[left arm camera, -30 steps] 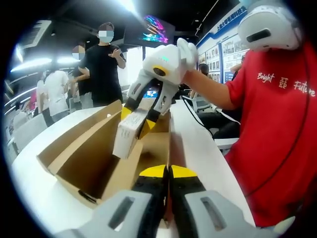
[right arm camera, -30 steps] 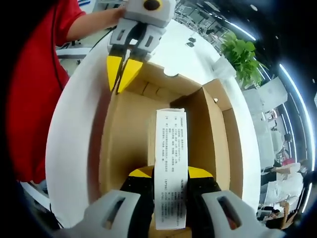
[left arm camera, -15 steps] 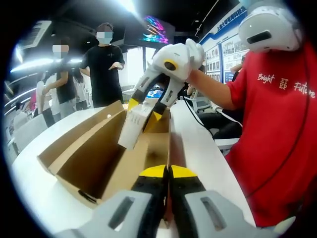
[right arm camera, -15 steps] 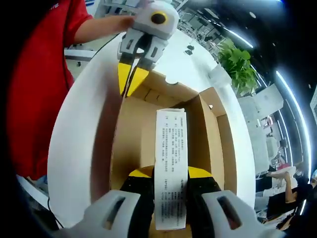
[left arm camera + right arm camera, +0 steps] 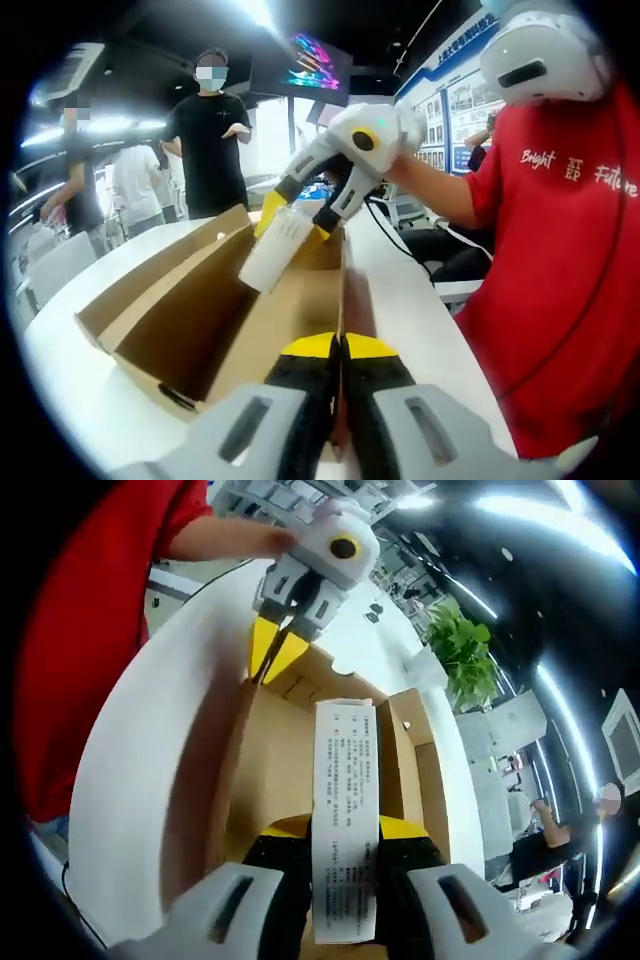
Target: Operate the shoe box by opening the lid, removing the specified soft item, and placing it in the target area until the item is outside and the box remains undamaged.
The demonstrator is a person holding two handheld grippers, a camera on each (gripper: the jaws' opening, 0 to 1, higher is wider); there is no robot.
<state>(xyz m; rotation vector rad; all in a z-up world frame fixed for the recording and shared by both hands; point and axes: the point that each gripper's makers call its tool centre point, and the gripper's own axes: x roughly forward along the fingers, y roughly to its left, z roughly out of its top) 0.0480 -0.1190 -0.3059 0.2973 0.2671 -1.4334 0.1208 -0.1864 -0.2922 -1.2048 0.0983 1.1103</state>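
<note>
The white packet, printed with small text, is clamped between the yellow-tipped jaws of the right claw. In the left gripper view the same packet hangs tilted in that claw above the open box, its lower end over the box's far part. Compared with a second ago it sits higher and leans more; then its lower end dipped well inside the box, now it is near the level of the rim. The right claw's body has swung up and to the right in that view.

The cardboard box lies open on the white bench, lid flap folded out to one side. It has not shifted on the bench.

The left claw is clenched, yellow tips pressed together on the box's near wall, as before. In the right gripper view it shows at the far edge of the box, tips together on the wall.

A person in a red shirt with a white headset holds both claws. Behind, a person in black stands, and others to the left have moved about. A green plant stands beyond the bench; the right gripper view has tilted, so the box looks smaller and farther than a second ago.
</note>
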